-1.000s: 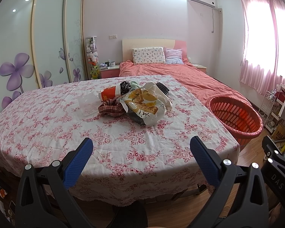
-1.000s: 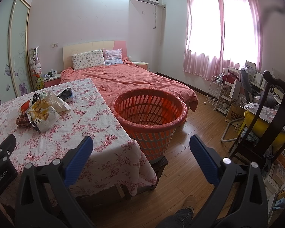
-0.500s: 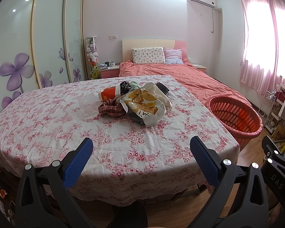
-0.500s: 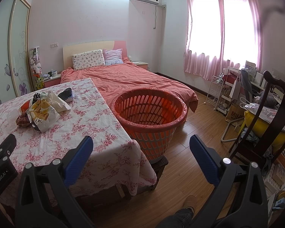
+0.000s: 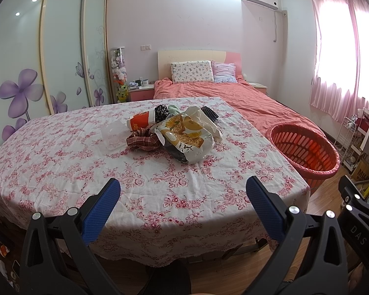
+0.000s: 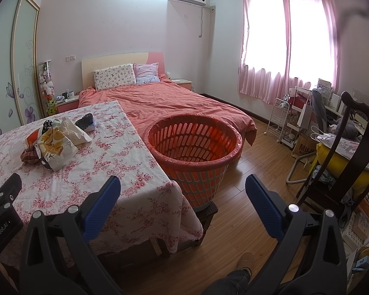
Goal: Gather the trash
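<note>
We are seeing a matt floral cloth [image 5: 160, 184] ahead, a glossy printed bag [image 5: 187, 137] beyond it, a slotted plastic basket [image 6: 194, 152] and polished wood floor [image 6: 246, 186] rightward.

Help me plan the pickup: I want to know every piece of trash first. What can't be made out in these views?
- Items under the snack bag: both views, hidden by the bag and plaid cloth.
- Bottom of the red basket: left wrist view, hidden by its near wall; right wrist view shows no trash inside.
- Table near edge: both views, partly hidden by the open left claw and right claw.
</note>
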A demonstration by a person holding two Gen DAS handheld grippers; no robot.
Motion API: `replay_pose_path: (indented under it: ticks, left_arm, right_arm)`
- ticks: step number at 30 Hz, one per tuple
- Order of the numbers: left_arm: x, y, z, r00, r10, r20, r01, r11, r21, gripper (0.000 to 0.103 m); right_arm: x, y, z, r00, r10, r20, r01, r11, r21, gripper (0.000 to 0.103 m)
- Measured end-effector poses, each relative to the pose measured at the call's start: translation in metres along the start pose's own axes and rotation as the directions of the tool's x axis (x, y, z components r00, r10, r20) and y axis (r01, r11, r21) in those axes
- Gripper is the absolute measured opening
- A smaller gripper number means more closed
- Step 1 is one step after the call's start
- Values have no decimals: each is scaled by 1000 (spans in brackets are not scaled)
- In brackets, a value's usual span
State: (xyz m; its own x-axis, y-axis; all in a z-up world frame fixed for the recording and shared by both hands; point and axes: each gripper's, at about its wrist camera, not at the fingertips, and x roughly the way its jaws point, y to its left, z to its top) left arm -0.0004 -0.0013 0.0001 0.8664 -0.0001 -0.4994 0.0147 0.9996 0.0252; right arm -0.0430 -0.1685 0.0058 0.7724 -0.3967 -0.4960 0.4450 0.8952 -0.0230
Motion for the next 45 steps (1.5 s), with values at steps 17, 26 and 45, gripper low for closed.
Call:
replay_pose_path:
  ticks: [17, 26, 45]
  left_arm:
    - [-1, -4, 0, 1000, 0, -1, 0, 1000, 0, 101]
    - [-1, -7, 0, 1000, 1, 0, -1, 1000, 2, 101]
    - [50, 47, 21, 997, 59, -53, -63, 995, -77, 101]
  right_arm:
    - [1, 1, 0, 1000, 0, -1, 0, 1000, 0, 99]
    - [2, 2, 2, 1000, -1, -1, 1, 1000, 1, 99]
    - [43, 64, 22, 988, 150, -47, -152, 988, -32, 99]
